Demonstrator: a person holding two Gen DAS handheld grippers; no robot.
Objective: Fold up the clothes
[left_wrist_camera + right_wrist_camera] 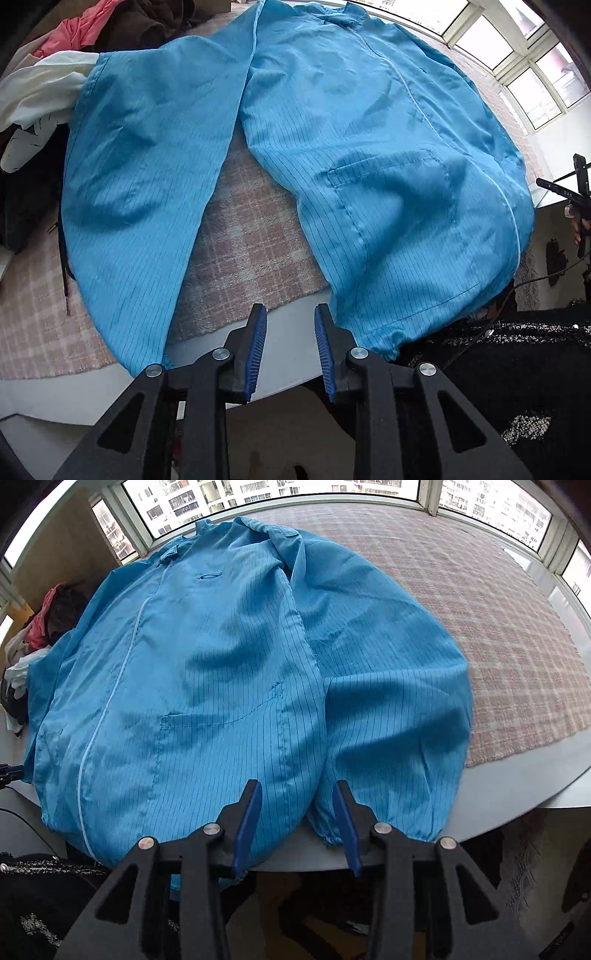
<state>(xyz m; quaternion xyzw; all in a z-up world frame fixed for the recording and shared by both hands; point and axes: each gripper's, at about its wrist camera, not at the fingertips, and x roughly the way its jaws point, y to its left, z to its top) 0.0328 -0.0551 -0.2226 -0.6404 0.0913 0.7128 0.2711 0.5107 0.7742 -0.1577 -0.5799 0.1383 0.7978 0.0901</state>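
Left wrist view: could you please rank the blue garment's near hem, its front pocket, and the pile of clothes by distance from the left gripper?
From the left gripper, jaws open and empty:
1. Near hem of the blue garment, just right of the fingers.
2. Front pocket, farther up, right of centre.
3. Pile of clothes, far upper left.

White letters, seemingly "DAS", stand on the black device (569,192) at the right edge.

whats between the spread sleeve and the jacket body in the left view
Only bare pink plaid blanket shows between the sleeve and the jacket body, in the left wrist view.
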